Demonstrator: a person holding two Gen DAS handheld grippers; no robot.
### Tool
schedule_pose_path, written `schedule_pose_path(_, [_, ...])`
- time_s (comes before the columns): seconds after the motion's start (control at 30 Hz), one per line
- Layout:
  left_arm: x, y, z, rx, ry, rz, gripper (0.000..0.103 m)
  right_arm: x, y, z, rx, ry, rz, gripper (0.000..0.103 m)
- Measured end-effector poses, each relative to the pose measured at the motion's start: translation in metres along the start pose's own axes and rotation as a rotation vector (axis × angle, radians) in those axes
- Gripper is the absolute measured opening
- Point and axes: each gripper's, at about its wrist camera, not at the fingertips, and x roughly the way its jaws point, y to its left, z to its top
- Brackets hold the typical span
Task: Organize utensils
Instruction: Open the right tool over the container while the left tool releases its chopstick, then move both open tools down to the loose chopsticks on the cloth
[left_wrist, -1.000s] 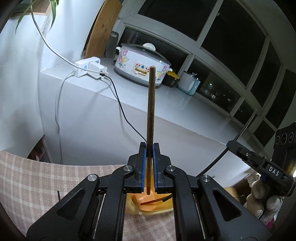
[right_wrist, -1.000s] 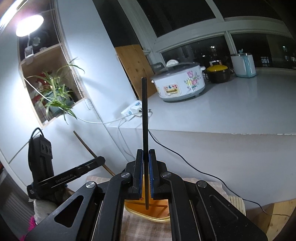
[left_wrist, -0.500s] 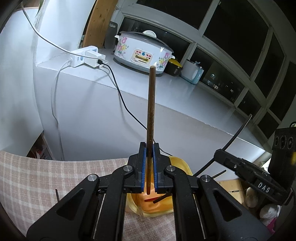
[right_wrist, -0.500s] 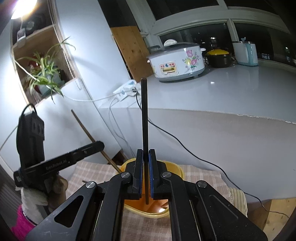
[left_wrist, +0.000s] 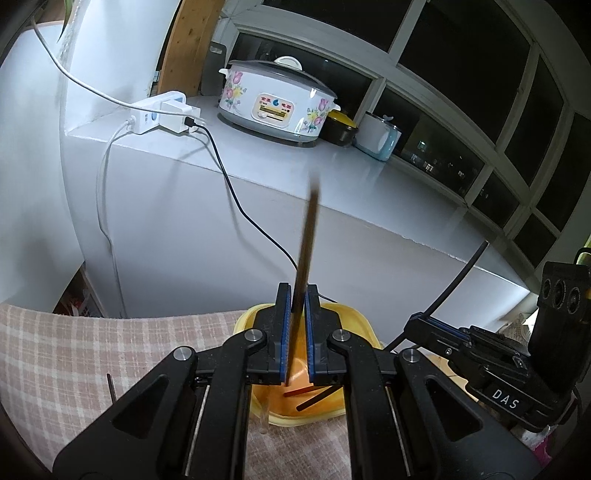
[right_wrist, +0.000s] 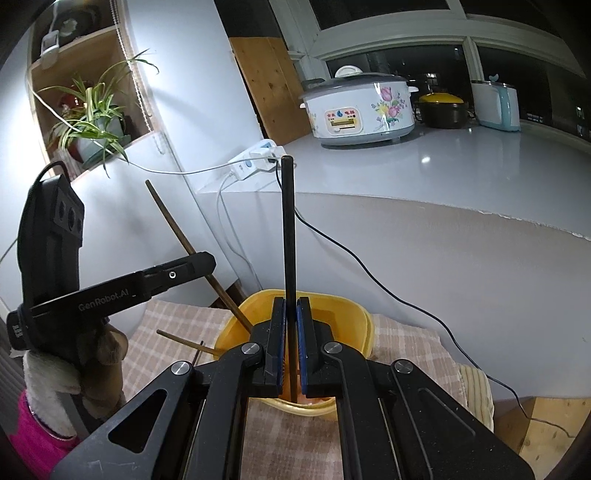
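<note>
Left tool (left_wrist: 295, 332): jaws slightly parted, a blurred, tilted brown chopstick (left_wrist: 306, 243) between them, grip not evident; its lower end is over the yellow bowl (left_wrist: 354, 325). Right tool (right_wrist: 291, 343): jaws nearly closed on an upright black chopstick (right_wrist: 288, 229), tip in the bowl; the bowl sits on the checked cloth (left_wrist: 110, 350).

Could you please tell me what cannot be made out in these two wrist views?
- Left wrist view: the brown chopstick is motion-blurred; whether the left gripper grips it is unclear.
- Both views: the yellow bowl contents are mostly hidden by gripper bodies.
- Right wrist view: the black chopstick lower tip sits behind the right gripper.
</note>
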Motion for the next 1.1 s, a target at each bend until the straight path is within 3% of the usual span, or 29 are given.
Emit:
schedule_pose_path(0.13, [-0.003,-0.003,-0.002,0.011,-0.003,0.005,0.016,-0.002,-0.001,-0.002,0.004,-0.001,-0.010,0.004])
schedule_pose_path(0.47, [-0.020,-0.010,-0.003,0.026,-0.027,-0.010,0.016,-0.014,-0.002,-0.005,0.020,-0.025,-0.010,0.006])
schedule_pose_path(0.6, [-0.029,-0.009,-0.004,0.022,-0.040,-0.013,0.016,-0.023,0.000,-0.004,0.019,-0.045,-0.016,0.018])
schedule_pose_path(1.1, [-0.085,0.008,-0.017,0.008,-0.107,-0.010,0.017,-0.059,0.016,-0.010,0.002,-0.108,-0.001,0.018])
